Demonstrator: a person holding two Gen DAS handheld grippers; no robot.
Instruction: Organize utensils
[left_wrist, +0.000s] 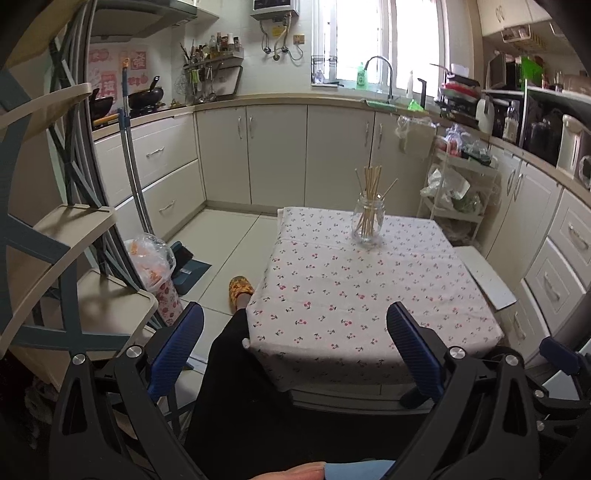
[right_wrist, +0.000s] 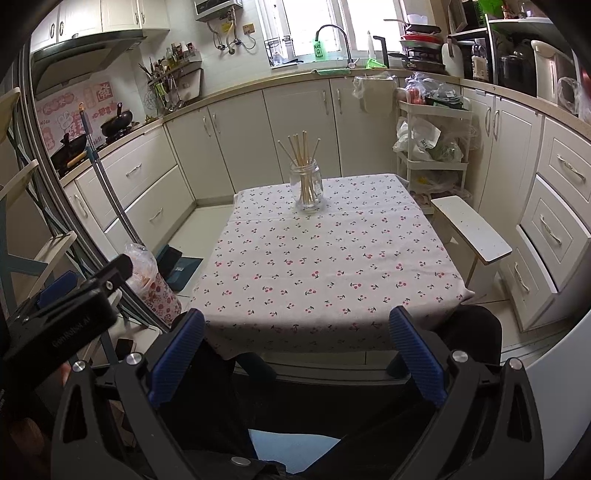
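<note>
A clear glass jar (left_wrist: 368, 220) (right_wrist: 306, 192) stands upright at the far end of a small table with a cherry-print cloth (left_wrist: 369, 295) (right_wrist: 325, 266). Several wooden chopsticks (left_wrist: 371, 184) (right_wrist: 303, 151) stand in the jar. My left gripper (left_wrist: 295, 317) is open and empty, held back at the table's near edge. My right gripper (right_wrist: 295, 325) is open and empty, also at the near edge. The left gripper's body shows at the left of the right wrist view (right_wrist: 62, 317). Both are far from the jar.
My leg and a yellow slipper (left_wrist: 240, 288) are left of the table. A white bench (right_wrist: 472, 229) and a storage cart (right_wrist: 432, 144) stand to the right. A bagged bin (left_wrist: 155, 273), mop and shelf rack are on the left. Kitchen cabinets surround the floor.
</note>
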